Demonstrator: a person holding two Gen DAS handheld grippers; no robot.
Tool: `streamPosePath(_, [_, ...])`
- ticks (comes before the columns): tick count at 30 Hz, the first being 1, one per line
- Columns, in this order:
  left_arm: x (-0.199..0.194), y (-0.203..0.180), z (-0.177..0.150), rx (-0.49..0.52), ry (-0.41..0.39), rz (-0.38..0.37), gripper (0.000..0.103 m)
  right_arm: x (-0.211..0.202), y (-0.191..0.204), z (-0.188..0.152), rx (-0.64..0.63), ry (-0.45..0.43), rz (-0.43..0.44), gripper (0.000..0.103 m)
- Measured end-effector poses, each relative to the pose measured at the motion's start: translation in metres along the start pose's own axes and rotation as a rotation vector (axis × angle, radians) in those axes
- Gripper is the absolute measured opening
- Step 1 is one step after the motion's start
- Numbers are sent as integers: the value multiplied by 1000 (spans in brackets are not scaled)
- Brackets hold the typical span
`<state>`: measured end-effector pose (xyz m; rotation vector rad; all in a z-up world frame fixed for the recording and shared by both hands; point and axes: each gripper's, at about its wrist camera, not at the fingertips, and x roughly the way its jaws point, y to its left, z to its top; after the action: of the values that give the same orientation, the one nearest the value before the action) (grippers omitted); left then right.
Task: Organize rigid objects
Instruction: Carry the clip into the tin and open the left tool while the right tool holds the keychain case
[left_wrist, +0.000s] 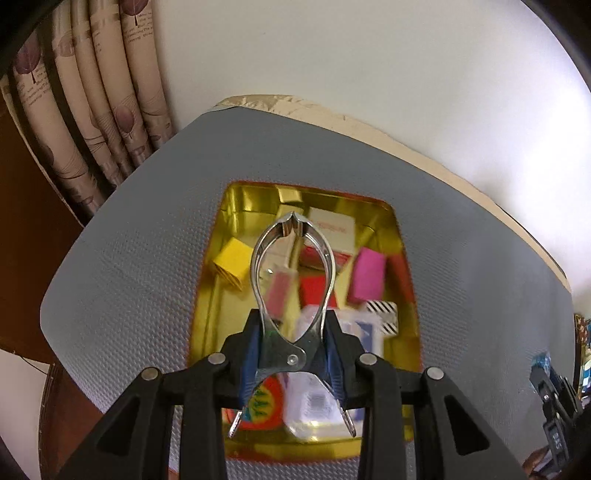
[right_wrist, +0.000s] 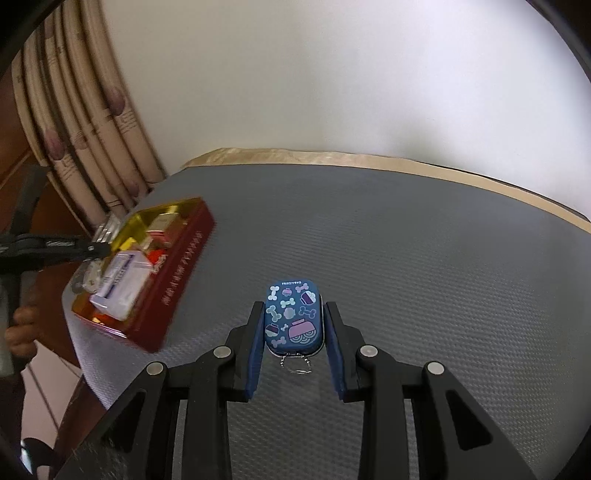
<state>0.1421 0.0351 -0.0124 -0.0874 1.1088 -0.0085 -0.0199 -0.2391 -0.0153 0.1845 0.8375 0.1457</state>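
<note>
Clamping my left gripper (left_wrist: 291, 354) on steel pliers (left_wrist: 291, 266) above the gold tin (left_wrist: 207, 314), I'm gripping a blue case (right_wrist: 293, 321) in my right gripper (right_wrist: 294, 325) over the bench (right_wrist: 424, 258)

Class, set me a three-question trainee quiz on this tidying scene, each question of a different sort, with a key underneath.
1. True or false: the left gripper is closed on a metal plier-like tool.
2. Multiple choice: the right gripper holds A) a yellow block, B) a small blue tin printed with bones, C) a pink block.
3. Fill in: the gold-lined tray of small boxes has a ____ outer wall.

Key
1. True; its pads clamp the tool near the pivot, above the tray.
2. B; a ball chain hangs from its near end.
3. Red.
</note>
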Motion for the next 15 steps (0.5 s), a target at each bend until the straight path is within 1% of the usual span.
streamPosePath(2, [4,3,5,6,-4,17,32,3,10,3,-20,3,14,29])
streamPosePath(5, [16,7,15,17,8,16,33,10,25,10,-48,8,34,29])
streamPosePath(8, [25,7,22,28,5,32,33,18,38,14,-60,15,52,29])
streamPosePath(12, [34,3,34,65,-12,51,33,25,48,17,-71,23,64,29])
streamPosePath(15, [43,2,44,83,-17,45,33,30,54,19,-81,31,69,29])
